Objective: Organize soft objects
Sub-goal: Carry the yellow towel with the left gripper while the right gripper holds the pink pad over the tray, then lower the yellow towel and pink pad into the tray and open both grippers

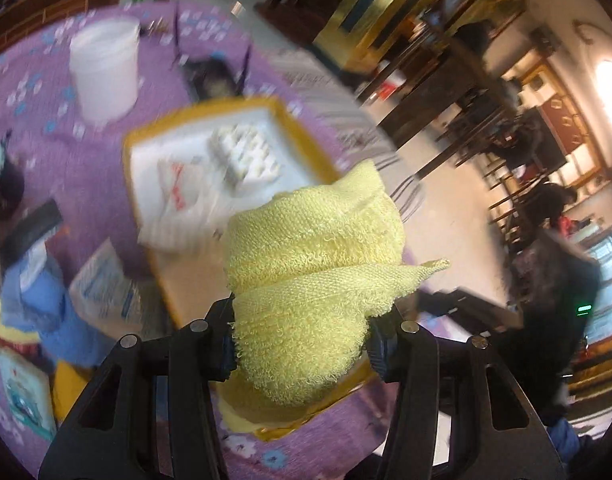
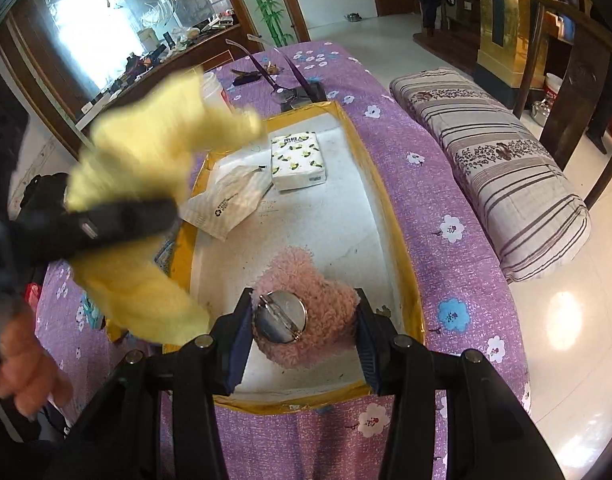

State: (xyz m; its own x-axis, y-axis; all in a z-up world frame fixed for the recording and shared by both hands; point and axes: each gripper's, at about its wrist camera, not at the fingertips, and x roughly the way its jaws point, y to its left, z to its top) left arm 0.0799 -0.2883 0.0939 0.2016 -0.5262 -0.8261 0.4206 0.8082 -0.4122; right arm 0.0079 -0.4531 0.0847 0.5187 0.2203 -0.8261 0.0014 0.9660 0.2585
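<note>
The limp yellow towel (image 1: 306,280), bunched and pinched in the left hand-held gripper (image 1: 302,340), and the squashy pink plush (image 2: 306,308), clamped in the right hand-held gripper (image 2: 304,336), are held over the tray (image 2: 389,216).

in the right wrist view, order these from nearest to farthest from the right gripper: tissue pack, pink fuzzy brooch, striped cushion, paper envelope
From the right gripper:
1. pink fuzzy brooch, between its fingers
2. paper envelope, left side of the tray
3. tissue pack, tray's far end
4. striped cushion, off the table, right
</note>
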